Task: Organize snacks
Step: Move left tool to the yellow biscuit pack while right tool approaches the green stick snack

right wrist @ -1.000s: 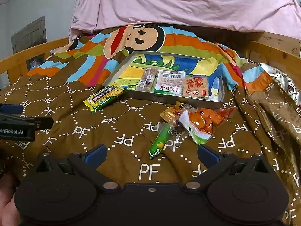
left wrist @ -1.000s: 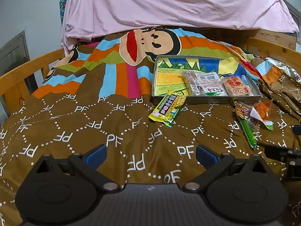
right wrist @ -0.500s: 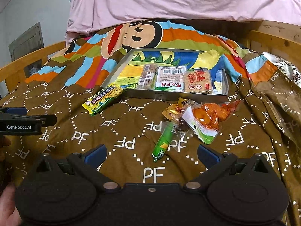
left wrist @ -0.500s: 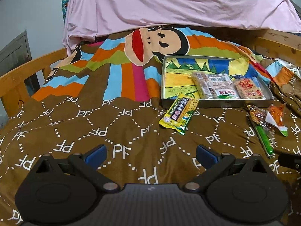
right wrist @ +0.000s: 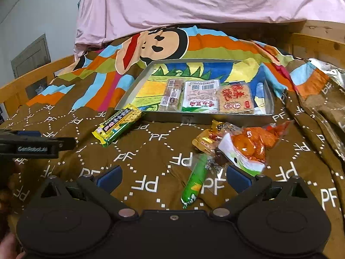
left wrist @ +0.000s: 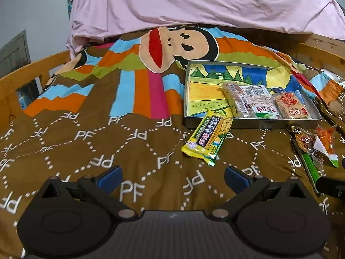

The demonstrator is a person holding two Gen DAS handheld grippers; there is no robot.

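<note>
A metal tray with a painted floor lies on the bed and holds three flat snack packs side by side. A yellow-green bar leans against the tray's front left corner. To its right lie a green sausage stick, an orange pouch and a small gold-red pack. My left gripper is open, low over the blanket, short of the bar. My right gripper is open, with the sausage stick's near end between its fingers' line. Nothing is held.
A brown blanket with white letters covers the bed; a striped cartoon cover and pink sheet rise behind the tray. Wooden rails run along both sides. A silver foil bag lies at far right.
Both grippers have moved forward toward the snacks, which now look larger and nearer. The left one has also swung left of the tray. No snack has moved.
</note>
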